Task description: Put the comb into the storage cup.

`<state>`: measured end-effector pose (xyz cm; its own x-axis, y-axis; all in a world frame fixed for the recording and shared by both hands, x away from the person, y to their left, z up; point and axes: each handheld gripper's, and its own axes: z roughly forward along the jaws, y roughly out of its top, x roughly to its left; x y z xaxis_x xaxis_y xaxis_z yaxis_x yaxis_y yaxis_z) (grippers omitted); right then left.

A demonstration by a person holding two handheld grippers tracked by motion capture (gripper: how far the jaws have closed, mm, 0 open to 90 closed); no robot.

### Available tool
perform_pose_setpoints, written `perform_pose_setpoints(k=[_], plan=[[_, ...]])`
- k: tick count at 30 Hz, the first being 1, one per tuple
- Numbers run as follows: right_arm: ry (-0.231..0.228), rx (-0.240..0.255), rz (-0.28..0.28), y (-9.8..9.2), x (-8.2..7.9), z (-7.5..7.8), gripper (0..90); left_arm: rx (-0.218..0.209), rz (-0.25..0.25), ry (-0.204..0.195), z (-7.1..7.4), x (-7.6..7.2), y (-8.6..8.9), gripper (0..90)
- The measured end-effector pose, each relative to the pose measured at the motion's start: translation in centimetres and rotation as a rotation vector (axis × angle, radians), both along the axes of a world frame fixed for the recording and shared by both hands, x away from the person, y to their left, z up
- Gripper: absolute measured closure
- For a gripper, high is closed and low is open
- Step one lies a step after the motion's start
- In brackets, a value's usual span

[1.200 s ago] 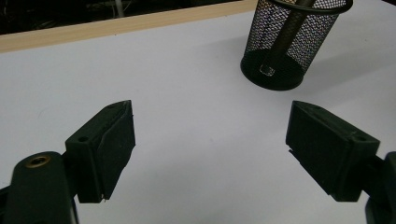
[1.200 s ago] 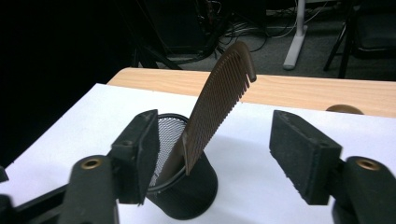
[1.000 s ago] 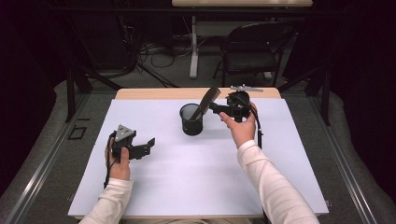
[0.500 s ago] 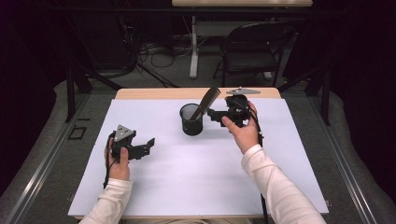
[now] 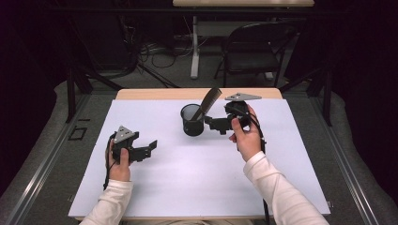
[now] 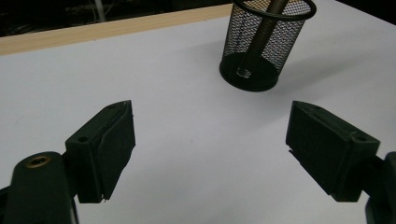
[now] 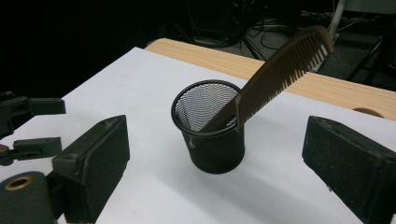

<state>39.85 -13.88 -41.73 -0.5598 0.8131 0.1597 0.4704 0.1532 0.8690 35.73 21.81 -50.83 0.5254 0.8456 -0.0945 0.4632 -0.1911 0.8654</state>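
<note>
The right gripper (image 5: 215, 124) has just been opening; its blocky matte-black jaws stand wide apart with nothing between them, just beside the cup (image 5: 192, 120). The cup is round, black wire mesh with a solid rim and base, upright on the smooth white table (image 5: 187, 187). A brown plastic comb (image 7: 280, 65) stands in it handle-down, leaning on the rim, its fine teeth up and out. The left gripper (image 5: 149, 146), jaws also apart and empty, hovers well apart from the cup.

combs: 1 (image 7: 280, 70) | mesh cups: 1 (image 7: 212, 144) | tools: 2 (image 5: 144, 149) (image 5: 212, 123)
</note>
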Motion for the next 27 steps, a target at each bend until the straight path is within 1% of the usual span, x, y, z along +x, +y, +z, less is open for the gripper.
perform_pose_setpoints(k=[4,7,9,11,14,19,22,25,27], plan=[[-0.038,-0.021,0.013,-0.1,-1.1,0.0,6.2,-0.013,-0.026,0.006,0.2,-0.2,-0.1,16.2],[-0.058,-0.021,0.03,-0.3,-2.2,-0.1,5.4,-0.016,-0.041,0.003,0.3,-0.2,-0.3,16.2],[-0.071,-0.033,0.033,-0.4,-3.0,-0.2,5.3,-0.016,-0.048,0.003,0.4,-0.3,-0.3,16.2],[-0.085,-0.029,0.039,-0.6,-3.7,-0.4,5.2,-0.022,-0.052,0.0,0.4,-0.4,-0.3,16.2],[-0.09,-0.017,0.051,-0.8,-4.8,-0.8,4.2,-0.024,-0.057,-0.003,0.5,-0.4,-0.3,16.2],[-0.094,-0.012,0.048,-1.3,-6.1,-1.8,4.2,-0.025,-0.057,-0.006,0.5,-0.5,-0.3,16.2],[-0.094,-0.009,0.04,-1.7,-6.7,-2.6,4.3,-0.025,-0.057,-0.006,0.6,-0.5,-0.2,16.2],[-0.078,-0.001,0.036,-2.1,-7.1,-3.4,4.7,-0.026,-0.059,-0.008,0.6,-0.5,-0.2,16.2],[-0.08,-0.008,0.035,-2.4,-7.3,-3.9,4.9,-0.027,-0.058,-0.009,0.6,-0.6,-0.2,16.2]])
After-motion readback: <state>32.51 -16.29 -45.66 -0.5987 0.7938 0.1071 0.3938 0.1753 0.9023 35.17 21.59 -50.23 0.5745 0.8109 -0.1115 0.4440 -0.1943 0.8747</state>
